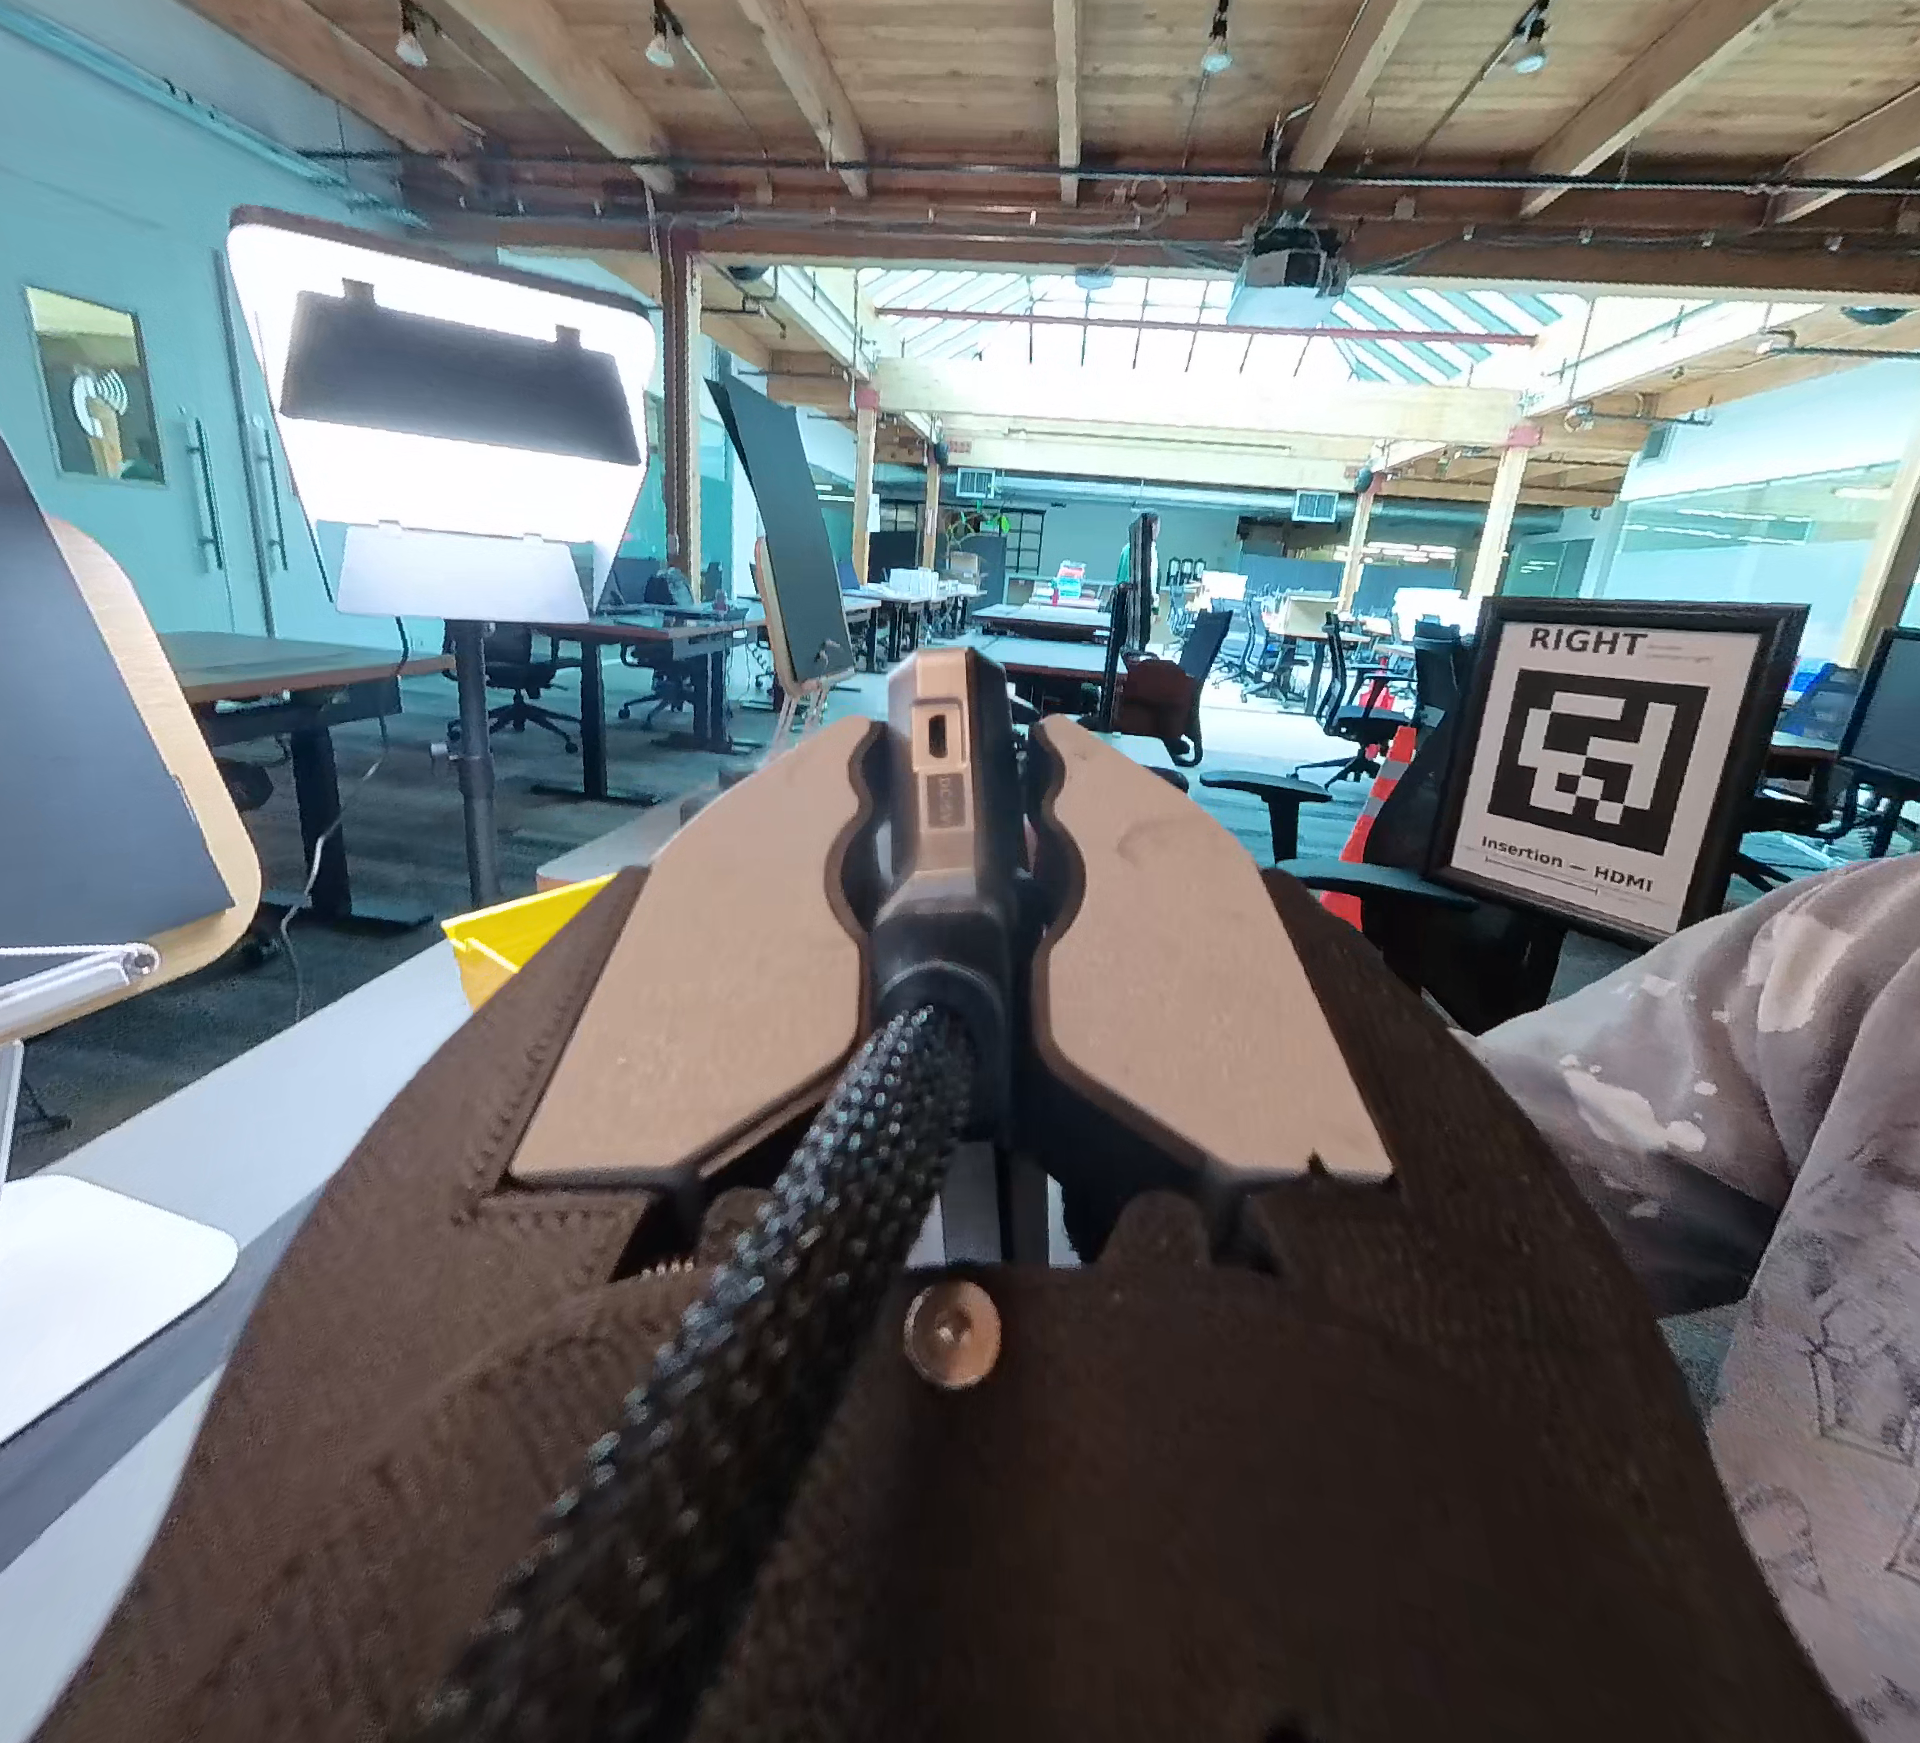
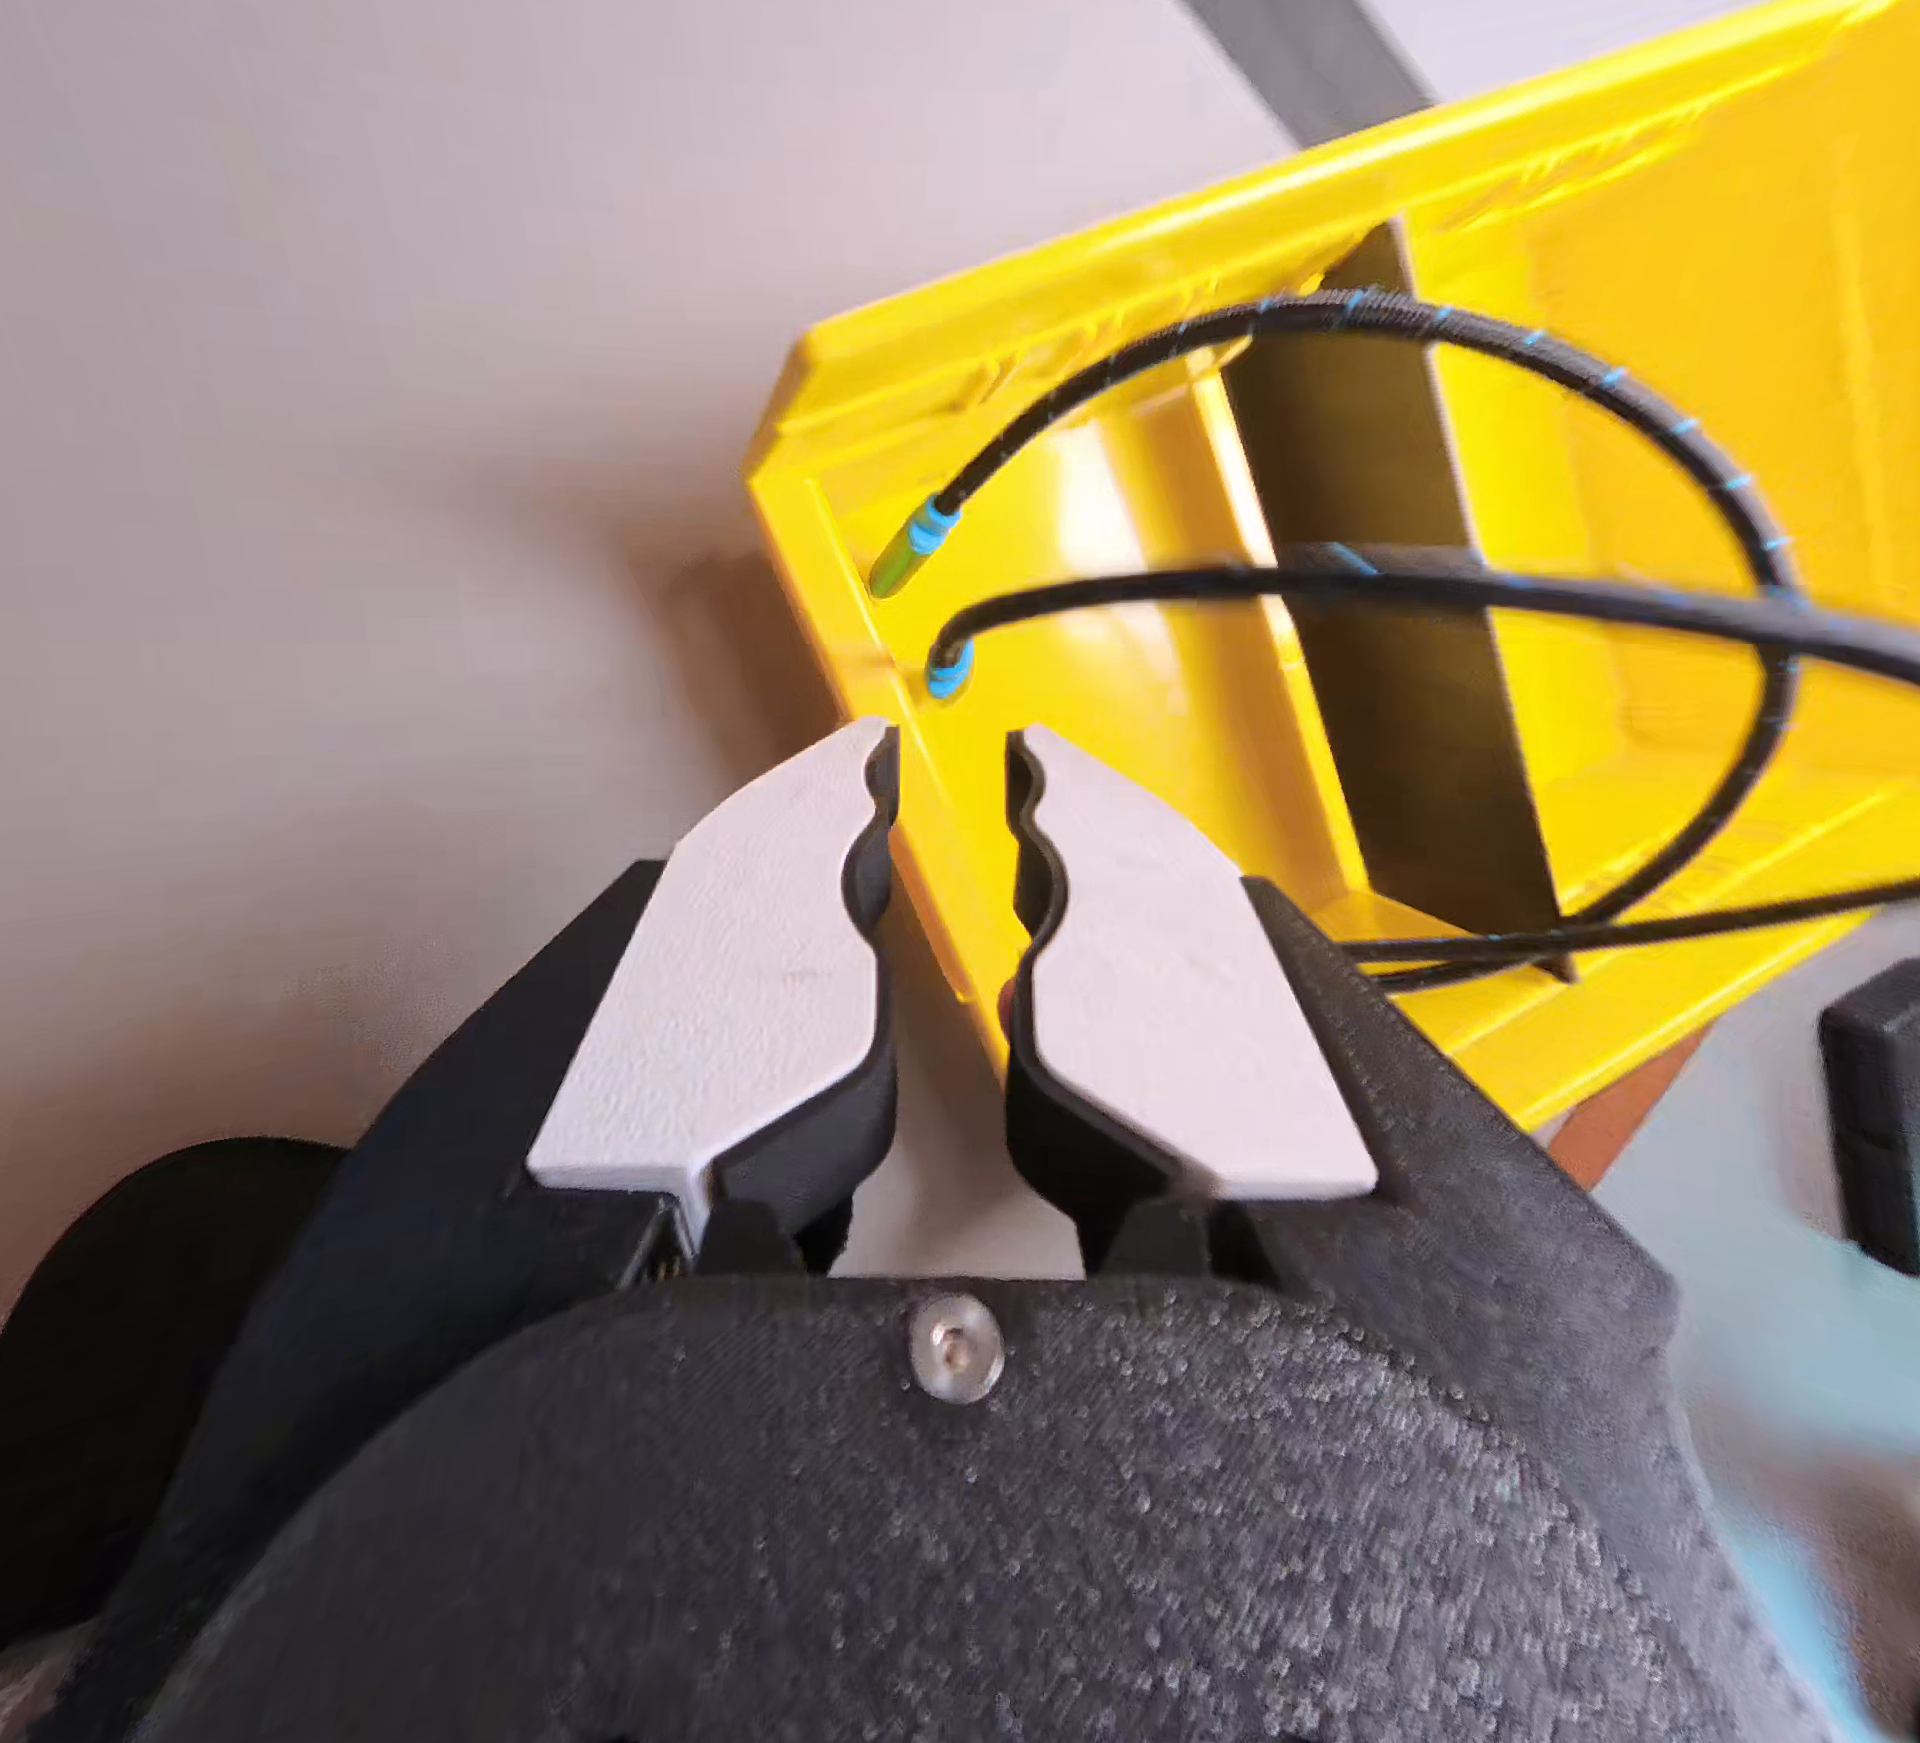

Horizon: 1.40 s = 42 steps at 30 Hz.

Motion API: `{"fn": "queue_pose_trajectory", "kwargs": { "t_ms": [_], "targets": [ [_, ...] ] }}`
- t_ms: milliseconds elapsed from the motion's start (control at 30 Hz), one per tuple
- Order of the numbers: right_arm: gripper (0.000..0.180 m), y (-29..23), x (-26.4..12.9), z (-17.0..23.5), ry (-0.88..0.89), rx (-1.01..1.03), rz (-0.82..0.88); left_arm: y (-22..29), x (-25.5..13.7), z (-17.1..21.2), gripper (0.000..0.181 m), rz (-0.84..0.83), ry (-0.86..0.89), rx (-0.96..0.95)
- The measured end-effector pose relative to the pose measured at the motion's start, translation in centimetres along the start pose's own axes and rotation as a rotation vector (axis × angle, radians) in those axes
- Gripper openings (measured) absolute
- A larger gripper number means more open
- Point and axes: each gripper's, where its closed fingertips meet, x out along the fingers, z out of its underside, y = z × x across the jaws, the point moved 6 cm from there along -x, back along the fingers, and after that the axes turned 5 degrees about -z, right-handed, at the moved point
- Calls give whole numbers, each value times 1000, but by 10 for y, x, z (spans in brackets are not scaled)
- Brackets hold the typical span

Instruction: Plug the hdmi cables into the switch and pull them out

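Firmly, the switch [image 1: 948, 763] is clamped between the jaws of the left gripper [image 1: 951, 737], a braided HDMI cable [image 1: 748, 1298] plugged into its near end. The right gripper [image 2: 948, 737] is held slightly parted and empty over the yellow bin [image 2: 1091, 311]'s near corner, where two cables [image 2: 1351, 592] lie; their plugs are blurred.

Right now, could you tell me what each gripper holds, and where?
Left gripper clamps the switch by its sides. Right gripper holds nothing.

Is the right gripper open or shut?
Open: the right gripper holds nothing, its fingers apart with a gap above the yellow bin rim.
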Motion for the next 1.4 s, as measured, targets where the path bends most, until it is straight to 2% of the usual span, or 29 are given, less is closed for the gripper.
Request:
{"fn": "queue_pose_trajectory", "kwargs": {
  "t_ms": [133, 233, 333, 400, 500, 700, 767, 833, 933, 1033, 1133, 1200, 1267, 1400],
  "targets": [
    [19, -14, -44, -28, 330, -48, -54, -3, 10, 19, 25, 4, -101, -6],
    [19, -45, -84, -51, 646, -138, -240, -2, 20, 41, 26, 29, -273, 25],
    [18, -75, -114, -64, 850, -213, -436, 3, 28, 71, 25, 63, -505, 72],
    [17, -92, -121, -69, 889, -266, -508, 6, 32, 93, 25, 77, -660, 117],
    [17, -121, -115, -76, 856, -373, -573, 14, 35, 124, 25, 126, -868, 125],
    [19, -168, -75, -88, 708, -454, -783, 28, 34, 170, 25, 231, -1138, 96],
    [18, -172, -65, -87, 687, -445, -862, 30, 32, 176, 26, 242, -1178, 105],
    [7, -169, -61, -88, 689, -423, -916, 27, 30, 177, 25, 230, -1201, 98],
    [7, -165, -62, -91, 766, -446, -915, 24, 30, 172, 24, 223, -1179, 94],
    [7, -152, -66, -95, 881, -395, -921, 17, 27, 154, 31, 183, -1103, 91],
    [7, -125, -71, -96, 1050, -291, -937, 2, 16, 127, 28, 108, -990, 102],
    [7, -124, -67, -95, 1057, -293, -946, -4, 16, 106, 28, 87, -863, 68],
    [7, -129, -66, -98, 1085, -305, -941, -7, 11, 103, 25, 74, -852, 128],
    [7, -130, -64, -95, 1067, -325, -945, -8, 8, 103, 24, 105, -855, 121]
  ]
}}
